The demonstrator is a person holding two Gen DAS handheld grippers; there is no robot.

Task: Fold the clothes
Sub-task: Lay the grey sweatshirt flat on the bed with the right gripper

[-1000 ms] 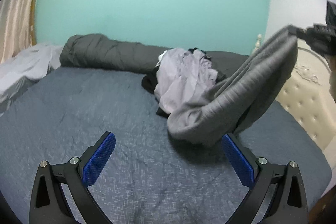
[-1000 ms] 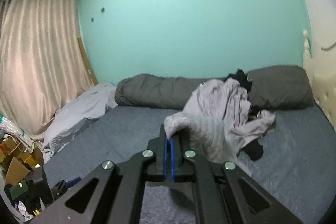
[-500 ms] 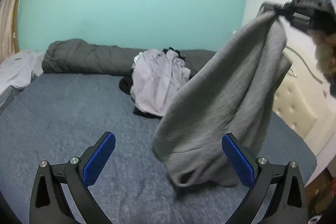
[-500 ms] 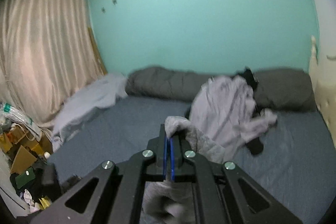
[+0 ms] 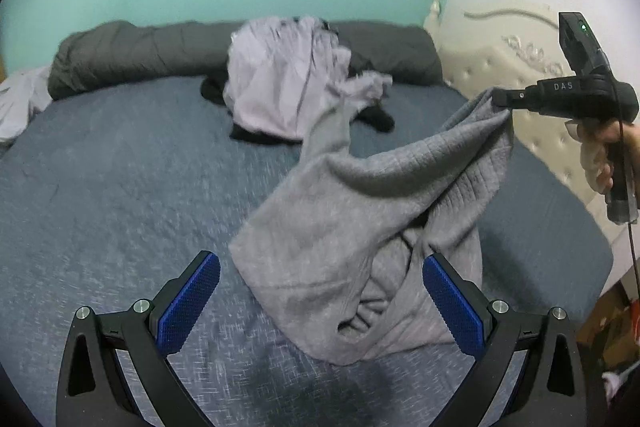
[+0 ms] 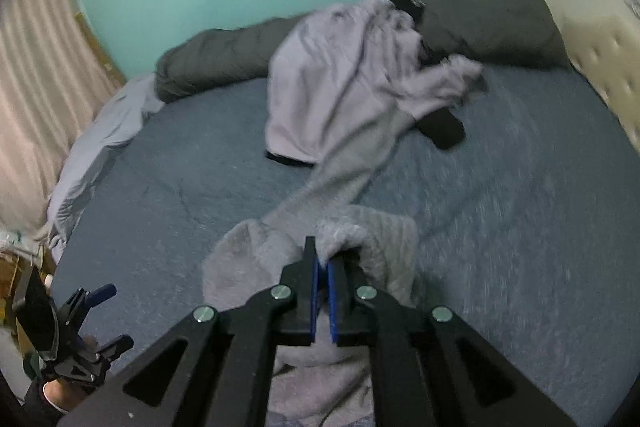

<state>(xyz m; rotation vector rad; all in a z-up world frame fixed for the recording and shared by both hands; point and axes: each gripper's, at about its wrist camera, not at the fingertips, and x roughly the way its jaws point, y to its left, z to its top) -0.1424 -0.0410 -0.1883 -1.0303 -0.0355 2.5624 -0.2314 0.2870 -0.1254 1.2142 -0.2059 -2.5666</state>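
The right gripper (image 6: pixel 322 263) has its jaws clamped on a corner of the grey sweater (image 5: pixel 360 239), though they are just starting to ease apart with the cloth between them. The sweater drapes from that pinch onto the blue bed (image 5: pixel 120 187), one sleeve trailing beyond the jaws toward the lilac garment (image 5: pixel 280 83). The left gripper (image 5: pixel 320 301) hangs over the bed with jaws wide apart and empty, the sweater's heap lying just ahead, between its blue pads (image 5: pixel 188 303).
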